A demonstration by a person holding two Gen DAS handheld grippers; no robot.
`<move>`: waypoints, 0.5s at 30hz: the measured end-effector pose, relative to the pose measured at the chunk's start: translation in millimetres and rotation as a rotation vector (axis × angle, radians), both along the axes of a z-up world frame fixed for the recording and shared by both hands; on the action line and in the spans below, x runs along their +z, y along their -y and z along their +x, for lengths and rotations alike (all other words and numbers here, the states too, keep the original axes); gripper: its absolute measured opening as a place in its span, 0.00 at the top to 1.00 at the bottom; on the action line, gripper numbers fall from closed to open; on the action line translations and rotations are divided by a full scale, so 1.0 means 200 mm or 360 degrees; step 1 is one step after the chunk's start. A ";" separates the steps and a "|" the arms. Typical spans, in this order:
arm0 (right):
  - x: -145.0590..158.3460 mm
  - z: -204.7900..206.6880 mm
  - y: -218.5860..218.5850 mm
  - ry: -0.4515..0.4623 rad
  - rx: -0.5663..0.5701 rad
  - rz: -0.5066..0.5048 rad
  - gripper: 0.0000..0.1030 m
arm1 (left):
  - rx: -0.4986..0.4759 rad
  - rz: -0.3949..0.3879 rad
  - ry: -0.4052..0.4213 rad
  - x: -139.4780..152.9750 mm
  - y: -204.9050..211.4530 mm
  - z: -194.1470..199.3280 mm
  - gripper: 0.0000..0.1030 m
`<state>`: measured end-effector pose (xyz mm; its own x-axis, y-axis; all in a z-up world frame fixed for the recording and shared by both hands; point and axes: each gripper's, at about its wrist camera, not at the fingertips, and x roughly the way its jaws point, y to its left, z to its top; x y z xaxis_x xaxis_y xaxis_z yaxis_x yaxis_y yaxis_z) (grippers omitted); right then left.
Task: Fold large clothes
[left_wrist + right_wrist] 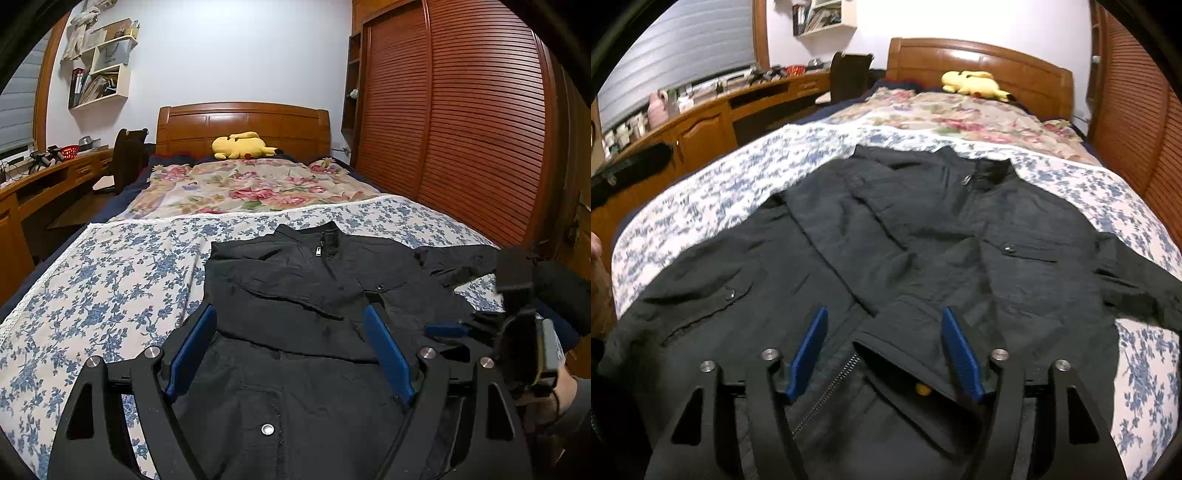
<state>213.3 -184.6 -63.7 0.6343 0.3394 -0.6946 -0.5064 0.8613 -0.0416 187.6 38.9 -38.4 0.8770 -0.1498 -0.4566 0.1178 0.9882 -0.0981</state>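
**Black jacket on bed, both grippers released**

Black jacket (295, 288) lies face up on blue-flowered sheet (110, 280), collar away from the tools, one sleeve folded across the chest. Left gripper (291, 347) hovers over lower front, jaws spread, nothing pinched. Right gripper (886, 350) over the zipper (827, 387), jaws apart, grasping nothing. Yellow plush (240, 146) far ahead by headboard.

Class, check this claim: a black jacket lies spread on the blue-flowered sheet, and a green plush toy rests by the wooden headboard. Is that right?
Not quite. The plush toy is yellow, not green, as the left wrist view shows. The rest holds: the black jacket lies spread on the blue-flowered sheet, and the toy rests by the wooden headboard.
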 end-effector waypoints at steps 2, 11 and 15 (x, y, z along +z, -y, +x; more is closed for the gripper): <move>-0.03 0.02 -0.02 -0.0020 0.0001 -0.0046 0.29 | 0.0001 0.0003 0.0000 0.00 0.00 0.00 0.20; -0.10 0.11 -0.02 -0.0020 -0.0046 -0.0345 0.36 | -0.0003 0.0007 -0.0001 0.00 -0.01 0.00 0.20; -0.05 0.09 0.04 -0.0056 0.0006 -0.0326 0.85 | -0.0006 0.0007 -0.0001 0.01 -0.01 -0.01 0.20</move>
<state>232.1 -192.2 -74.4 0.6073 0.1911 -0.7711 -0.5138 0.8348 -0.1977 186.1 41.0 -37.3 0.8761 -0.1509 -0.4579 0.1212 0.9882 -0.0938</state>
